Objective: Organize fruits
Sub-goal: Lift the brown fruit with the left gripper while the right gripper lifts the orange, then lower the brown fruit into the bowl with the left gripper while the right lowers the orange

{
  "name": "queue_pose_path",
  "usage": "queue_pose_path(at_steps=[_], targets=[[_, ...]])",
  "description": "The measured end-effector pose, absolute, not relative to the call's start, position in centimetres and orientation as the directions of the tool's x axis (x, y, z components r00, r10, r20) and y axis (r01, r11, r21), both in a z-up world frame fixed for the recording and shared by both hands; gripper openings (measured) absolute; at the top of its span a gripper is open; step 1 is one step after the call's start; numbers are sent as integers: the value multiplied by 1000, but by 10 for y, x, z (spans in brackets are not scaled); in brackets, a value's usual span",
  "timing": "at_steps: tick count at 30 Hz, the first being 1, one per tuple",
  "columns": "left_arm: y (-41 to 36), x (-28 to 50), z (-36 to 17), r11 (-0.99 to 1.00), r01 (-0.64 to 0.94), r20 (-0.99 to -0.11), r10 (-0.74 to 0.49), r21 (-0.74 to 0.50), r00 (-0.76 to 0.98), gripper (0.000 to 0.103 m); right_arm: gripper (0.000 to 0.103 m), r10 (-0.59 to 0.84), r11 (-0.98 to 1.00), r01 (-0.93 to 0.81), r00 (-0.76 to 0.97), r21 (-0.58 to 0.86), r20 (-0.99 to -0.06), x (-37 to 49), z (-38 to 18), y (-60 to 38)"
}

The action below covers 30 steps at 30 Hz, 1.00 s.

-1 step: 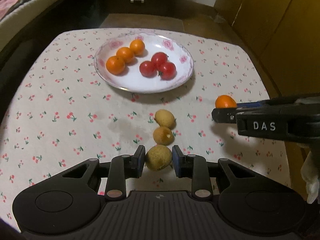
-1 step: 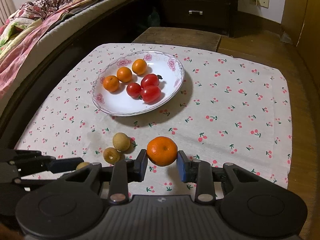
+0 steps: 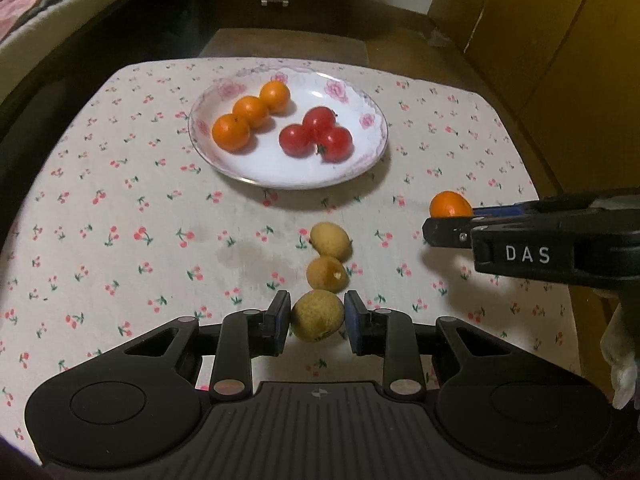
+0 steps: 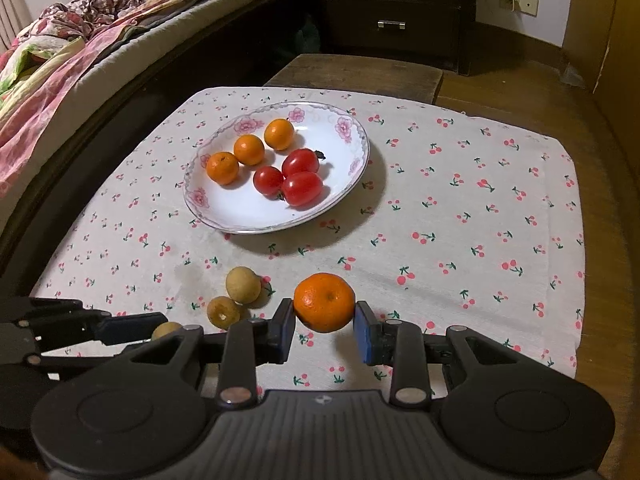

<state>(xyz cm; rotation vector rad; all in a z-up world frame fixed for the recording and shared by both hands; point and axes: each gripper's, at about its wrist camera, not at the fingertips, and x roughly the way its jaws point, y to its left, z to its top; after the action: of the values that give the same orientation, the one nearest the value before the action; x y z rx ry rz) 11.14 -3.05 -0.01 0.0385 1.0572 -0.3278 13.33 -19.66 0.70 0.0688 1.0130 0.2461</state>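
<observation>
A white flowered plate (image 3: 372, 152) (image 4: 352, 184) holds three tangerines (image 3: 251, 111) (image 4: 249, 149) and three red tomatoes (image 3: 318, 136) (image 4: 294, 178). Three yellow-brown longans lie in a row on the cherry-print cloth. My left gripper (image 3: 317, 316) is shut on the nearest longan (image 3: 317, 315), low over the cloth; the other two longans (image 3: 329, 240) (image 3: 326, 274) lie just ahead. My right gripper (image 4: 325, 322) is shut on a tangerine (image 4: 324, 302) and holds it just above the cloth, right of the longans (image 4: 243, 285). It also shows in the left wrist view (image 3: 448, 220).
The cloth-covered table (image 4: 460, 208) ends at the right and far edges over a wooden floor. A bed (image 4: 60, 64) with bedding runs along the left. A dark dresser (image 4: 392, 8) stands beyond, with a low wooden bench (image 4: 356, 72) at the table's far edge.
</observation>
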Motion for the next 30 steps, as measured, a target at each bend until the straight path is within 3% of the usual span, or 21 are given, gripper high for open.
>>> queue_pose_path(at_steps=[30], targets=[[-33,206,16,969,230,-823,-205,-93,530,37,32,283,959,-177,545,222,-789,213,10,-187]])
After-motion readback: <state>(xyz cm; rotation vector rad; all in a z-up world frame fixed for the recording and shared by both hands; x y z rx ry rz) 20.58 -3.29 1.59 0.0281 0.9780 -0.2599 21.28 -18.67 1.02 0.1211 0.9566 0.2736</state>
